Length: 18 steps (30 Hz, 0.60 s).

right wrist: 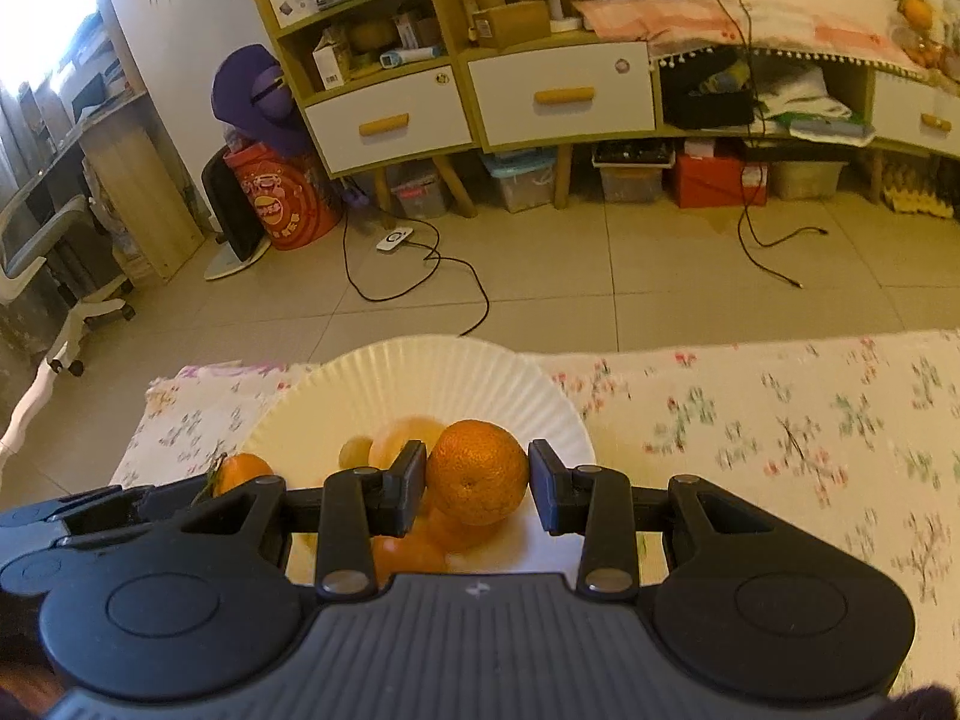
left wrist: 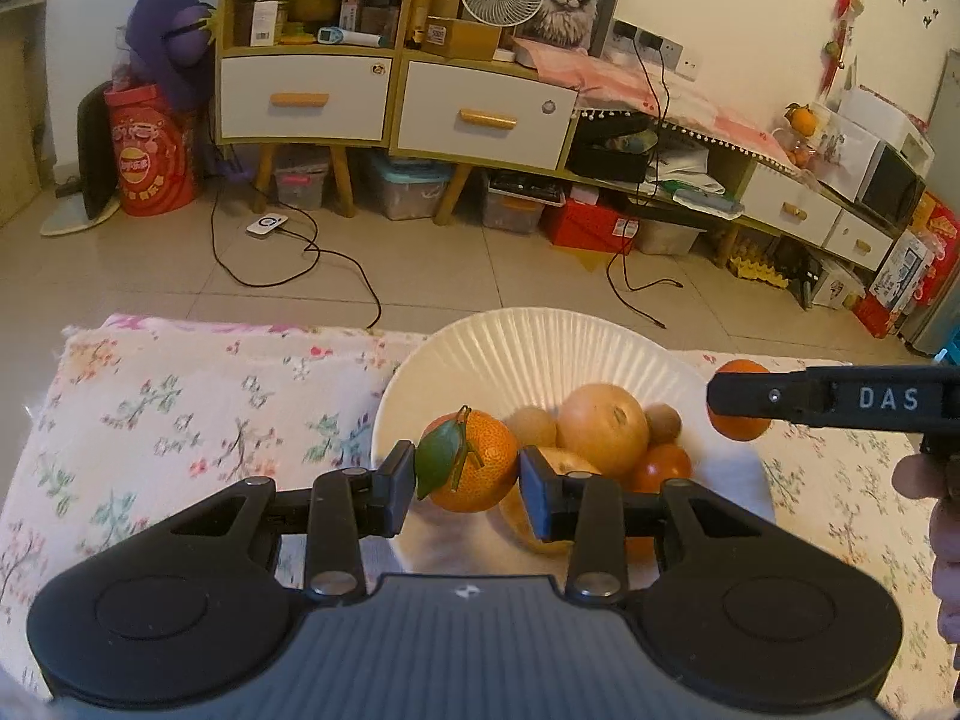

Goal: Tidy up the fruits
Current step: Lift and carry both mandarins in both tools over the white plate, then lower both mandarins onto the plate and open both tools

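My left gripper (left wrist: 467, 474) is shut on a mandarin with a green leaf and stem (left wrist: 477, 461), held over the near side of a white ribbed plate (left wrist: 528, 342). On the plate lie a large yellow-orange fruit (left wrist: 603, 429), two small brown round fruits (left wrist: 531, 425) and a red-orange fruit (left wrist: 663, 468). My right gripper (right wrist: 477, 483) is shut on a plain mandarin (right wrist: 478, 471) above the same plate (right wrist: 420, 369). In the left wrist view that mandarin (left wrist: 741, 399) shows at the plate's right edge, behind the right gripper's finger (left wrist: 780, 397). The left gripper's mandarin (right wrist: 240, 471) shows at the plate's left.
The plate rests on a floral cloth (left wrist: 180, 420) covering the table. Beyond the table's far edge is tiled floor with black cables (left wrist: 312, 264), a shelf unit with white drawers (left wrist: 396, 96) and storage boxes underneath. A person's hand (left wrist: 936, 510) shows at the right.
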Available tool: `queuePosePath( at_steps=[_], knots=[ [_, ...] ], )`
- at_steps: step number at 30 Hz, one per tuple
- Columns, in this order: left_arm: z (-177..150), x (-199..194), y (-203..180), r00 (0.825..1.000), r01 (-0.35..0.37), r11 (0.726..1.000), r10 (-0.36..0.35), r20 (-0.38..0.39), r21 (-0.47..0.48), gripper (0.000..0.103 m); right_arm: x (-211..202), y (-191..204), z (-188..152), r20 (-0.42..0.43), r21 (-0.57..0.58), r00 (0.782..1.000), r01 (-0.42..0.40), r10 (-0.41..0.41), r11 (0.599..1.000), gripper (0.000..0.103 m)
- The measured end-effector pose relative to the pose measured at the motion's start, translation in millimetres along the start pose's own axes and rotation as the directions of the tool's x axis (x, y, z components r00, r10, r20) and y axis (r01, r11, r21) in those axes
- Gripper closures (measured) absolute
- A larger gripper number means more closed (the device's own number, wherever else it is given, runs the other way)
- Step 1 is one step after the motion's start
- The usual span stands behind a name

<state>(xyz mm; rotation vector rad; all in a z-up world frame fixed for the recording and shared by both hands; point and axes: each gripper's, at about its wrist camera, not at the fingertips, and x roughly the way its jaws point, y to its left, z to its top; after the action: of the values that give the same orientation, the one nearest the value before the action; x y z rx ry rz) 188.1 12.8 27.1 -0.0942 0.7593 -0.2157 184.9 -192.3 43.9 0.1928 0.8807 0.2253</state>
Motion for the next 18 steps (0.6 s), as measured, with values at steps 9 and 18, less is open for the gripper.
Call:
queuePosePath(
  at_steps=[9, 18],
  knots=[
    [19.9, 28.3, -6.7, 0.997, 0.069, 0.997, -0.070, 0.045, 0.026, 0.089, 24.0, -0.7, 11.8, 0.009, 0.010, 0.999, -0.032, 0.032, 0.999, 0.069],
    [17.3, 46.7, -4.5, 0.991, 0.127, 0.992, -0.128, 0.041, 0.005, 0.088, 34.2, -6.1, 10.8, -0.004, 0.041, 0.998, -0.055, 0.055, 0.998, 0.069]
  ],
)
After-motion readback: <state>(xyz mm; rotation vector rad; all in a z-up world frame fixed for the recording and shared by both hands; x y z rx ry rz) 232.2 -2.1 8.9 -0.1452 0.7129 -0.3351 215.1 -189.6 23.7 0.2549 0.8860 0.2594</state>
